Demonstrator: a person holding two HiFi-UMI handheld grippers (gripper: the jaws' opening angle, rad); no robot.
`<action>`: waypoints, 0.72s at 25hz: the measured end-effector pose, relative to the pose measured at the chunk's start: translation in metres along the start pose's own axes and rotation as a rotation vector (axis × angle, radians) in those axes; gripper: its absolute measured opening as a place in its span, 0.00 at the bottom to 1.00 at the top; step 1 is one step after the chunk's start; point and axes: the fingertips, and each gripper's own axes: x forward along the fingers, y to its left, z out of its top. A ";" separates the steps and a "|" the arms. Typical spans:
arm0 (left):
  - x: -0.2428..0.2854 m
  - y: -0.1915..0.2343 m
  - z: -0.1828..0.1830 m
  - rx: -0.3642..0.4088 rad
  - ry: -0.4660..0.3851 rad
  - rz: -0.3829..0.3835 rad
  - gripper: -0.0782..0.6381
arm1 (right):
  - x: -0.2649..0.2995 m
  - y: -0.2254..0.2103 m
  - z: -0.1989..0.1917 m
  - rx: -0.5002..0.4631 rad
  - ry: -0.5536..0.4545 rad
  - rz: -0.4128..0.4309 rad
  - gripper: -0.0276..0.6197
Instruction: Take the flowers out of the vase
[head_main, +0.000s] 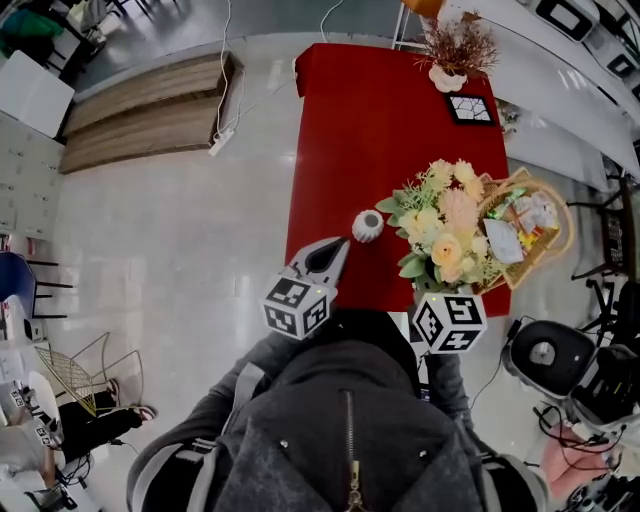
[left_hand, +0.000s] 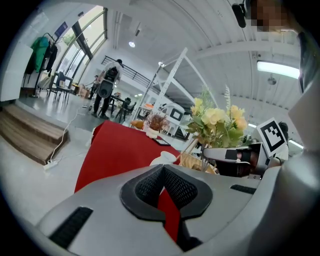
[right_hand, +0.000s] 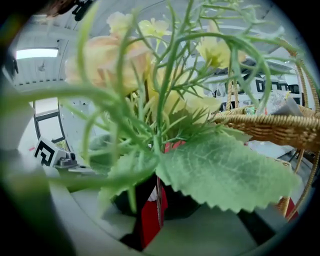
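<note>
The vase (head_main: 367, 226) stands empty just ahead of the left gripper's (left_hand: 162, 169) tip; the basket (head_main: 560, 215), just right of the right gripper (right_hand: 156, 200), holds packets (head_main: 522, 222); the flowers (head_main: 445, 235) are out of the vase, rising from the right gripper, between vase and basket; its jaws are nearly together, pinching the stems; the left gripper's jaws meet at the tips, holding nothing.
</note>
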 end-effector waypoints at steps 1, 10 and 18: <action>-0.001 0.001 0.000 -0.001 0.000 0.000 0.12 | 0.001 0.000 -0.003 -0.001 0.005 -0.003 0.10; 0.002 0.000 0.000 0.003 0.004 -0.011 0.12 | 0.008 -0.003 -0.012 -0.026 -0.005 -0.028 0.10; -0.001 0.001 -0.001 0.004 0.002 -0.010 0.12 | 0.008 -0.008 -0.011 -0.015 -0.054 -0.052 0.10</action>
